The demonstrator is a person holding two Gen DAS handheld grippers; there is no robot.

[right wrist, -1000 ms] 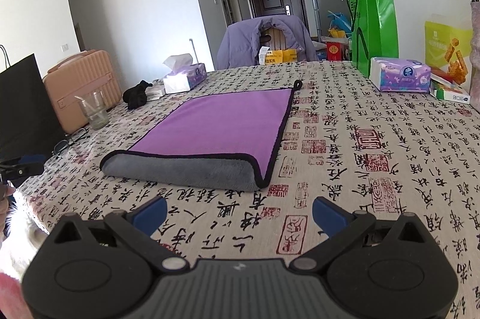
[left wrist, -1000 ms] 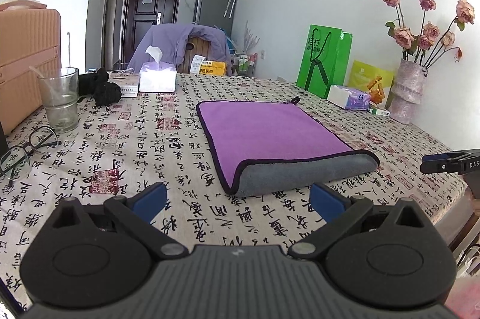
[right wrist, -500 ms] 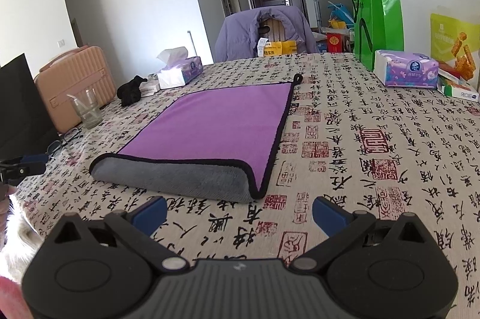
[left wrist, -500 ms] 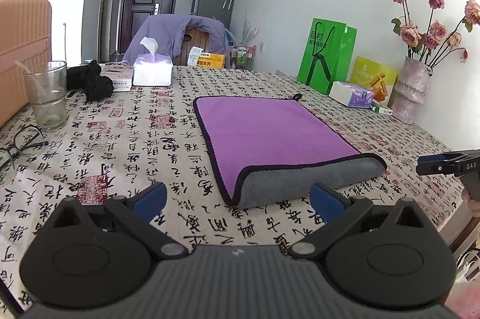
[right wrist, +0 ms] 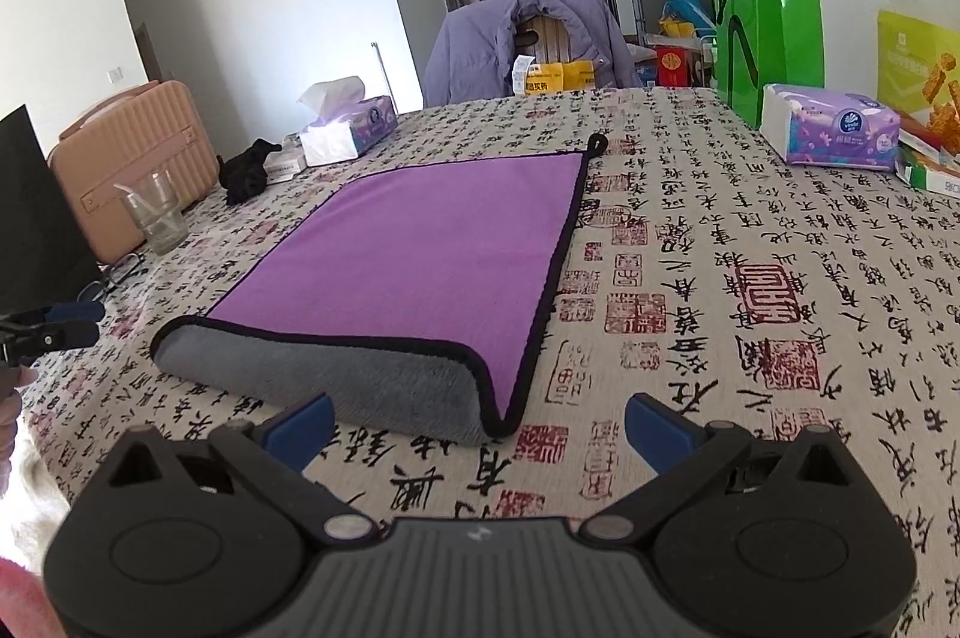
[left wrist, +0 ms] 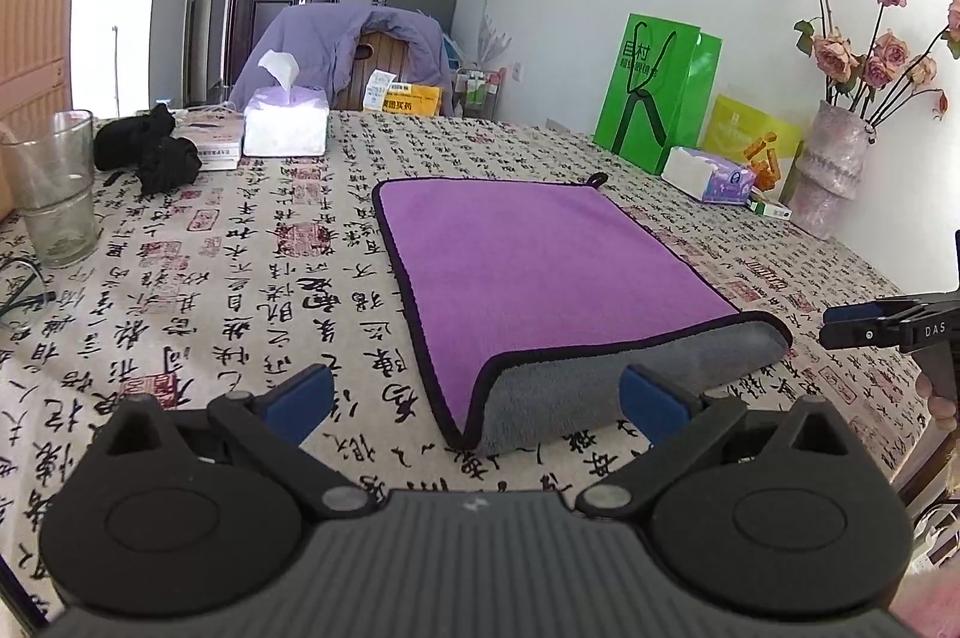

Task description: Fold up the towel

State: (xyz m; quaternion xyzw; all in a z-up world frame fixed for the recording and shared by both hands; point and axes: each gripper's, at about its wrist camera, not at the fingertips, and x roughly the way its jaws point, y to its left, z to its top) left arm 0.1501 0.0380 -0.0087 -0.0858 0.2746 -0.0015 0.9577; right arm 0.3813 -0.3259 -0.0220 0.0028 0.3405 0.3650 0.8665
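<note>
Just short of the towel's near edge, the left gripper [left wrist: 474,398] hangs above the desk [left wrist: 240,278] with its blue fingers spread wide and nothing between them; its right finger sits over the grey rolled edge in the wrist view, though whether it touches the cloth cannot be told. Beside it, the right gripper [right wrist: 477,425] is likewise spread and empty, lined up near the towel's near right corner.

Ahead of both lies the towel [left wrist: 540,272], flat on the patterned desk cloth, purple face up, with a thick grey fold [right wrist: 336,374] along the side nearest the person (the grey underside shows there, and the black trim curls over it). That rounded edge suggests one fold is already made: the cloth looks doubled, lying as a neat rectangle with its hanging loop [left wrist: 597,180] at the far corner.

What remains, as a judgement, is at least one more fold to halve it, which would call for pinching corners first. A glass [left wrist: 51,188] and tissue box [left wrist: 285,128] stand well apart.
</note>
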